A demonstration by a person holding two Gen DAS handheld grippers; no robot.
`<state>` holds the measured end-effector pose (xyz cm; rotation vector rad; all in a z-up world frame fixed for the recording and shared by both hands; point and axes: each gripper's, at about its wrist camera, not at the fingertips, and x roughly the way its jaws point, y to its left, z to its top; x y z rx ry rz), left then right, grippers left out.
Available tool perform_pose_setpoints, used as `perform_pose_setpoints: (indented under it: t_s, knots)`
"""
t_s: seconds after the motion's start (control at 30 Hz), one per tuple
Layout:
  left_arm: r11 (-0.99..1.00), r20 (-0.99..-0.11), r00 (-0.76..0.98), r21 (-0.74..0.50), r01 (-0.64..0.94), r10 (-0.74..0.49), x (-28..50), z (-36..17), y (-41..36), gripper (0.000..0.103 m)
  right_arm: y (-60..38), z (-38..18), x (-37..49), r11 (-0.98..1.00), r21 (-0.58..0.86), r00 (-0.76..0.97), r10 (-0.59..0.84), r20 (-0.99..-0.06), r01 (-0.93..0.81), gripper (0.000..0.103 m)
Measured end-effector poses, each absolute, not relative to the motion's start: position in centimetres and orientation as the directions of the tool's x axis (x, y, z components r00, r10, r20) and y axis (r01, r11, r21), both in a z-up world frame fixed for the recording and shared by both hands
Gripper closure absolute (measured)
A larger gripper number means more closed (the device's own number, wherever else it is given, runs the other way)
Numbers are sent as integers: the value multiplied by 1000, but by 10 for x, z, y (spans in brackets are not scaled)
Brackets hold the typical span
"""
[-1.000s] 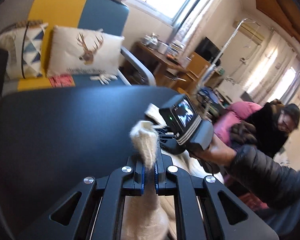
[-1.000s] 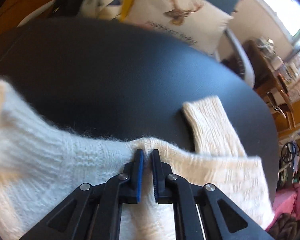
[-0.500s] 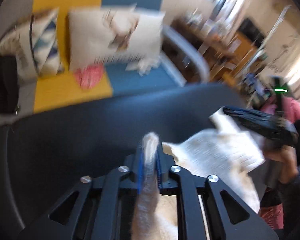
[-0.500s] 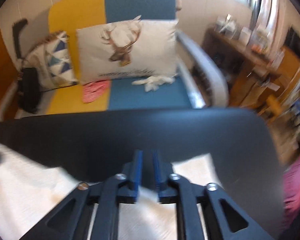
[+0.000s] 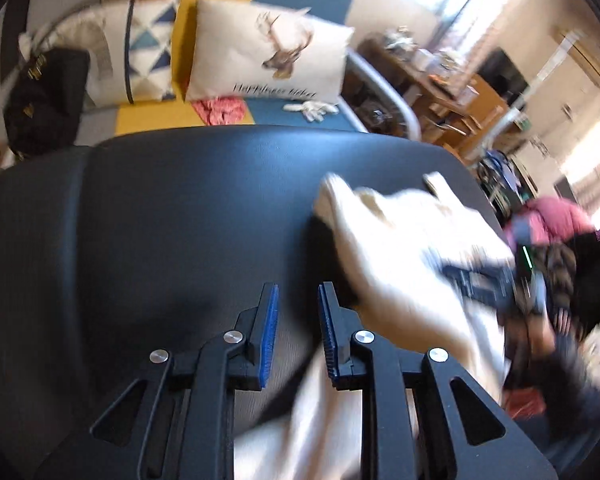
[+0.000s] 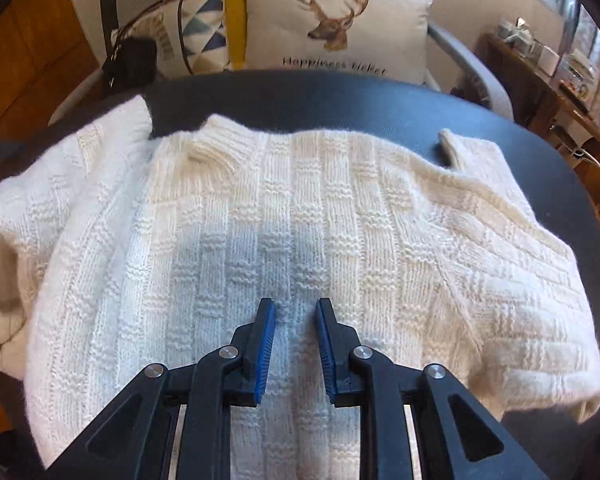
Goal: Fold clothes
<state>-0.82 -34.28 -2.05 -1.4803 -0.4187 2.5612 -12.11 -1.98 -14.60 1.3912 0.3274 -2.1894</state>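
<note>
A second ago both grippers pinched folds of the cream knit sweater (image 6: 300, 216); now the knit has dropped out of both and lies spread over the black table (image 6: 420, 100), filling the middle of the right wrist view. The left gripper (image 5: 298, 300) has just been opening and stands slightly parted at lower centre with only bare tabletop between its blue pads, the sweater's edge passing just beside and under its right-hand finger (whether it brushes that finger is hard to tell). In the left wrist view the right part is smeared by motion: the right gripper (image 5: 480, 280) and the sleeve behind it are only a dark blur over pale cloth. Seen from its own camera, the right gripper's jaws have likewise just been opening, a narrow gap, tips over the knit, gripping nothing. The deer cushion (image 6: 336, 28) sits at upper centre.
</note>
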Motion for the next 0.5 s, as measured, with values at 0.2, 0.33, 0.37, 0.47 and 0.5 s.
perform_pose_setpoints:
  t_s: [0.2,0.33,0.37,0.47,0.5]
  knots:
    - [-980,-838,-523,-197,22,157,111,-16,-339,78,-7,-140,-127,-877,170,-331,-340,-880,449,82]
    - [-977,-848,-512,-202,73,137,148,-36,-333,78,-2,-125,-112,-880,197,-364,-370,-855,432,82]
    - [-978,-848,-512,-198,65,138,148,-38,-328,78,-2,-122,-107,-878,202,-367,-377,-850,433,82]
    - [-982,-848,-512,-186,40,139,148,-46,-315,78,-5,-117,-82,-873,198,-377,-383,-843,445,82]
    - [-983,-848,-512,-180,31,140,148,-48,-311,77,-6,-117,-74,-872,192,-377,-380,-845,450,82]
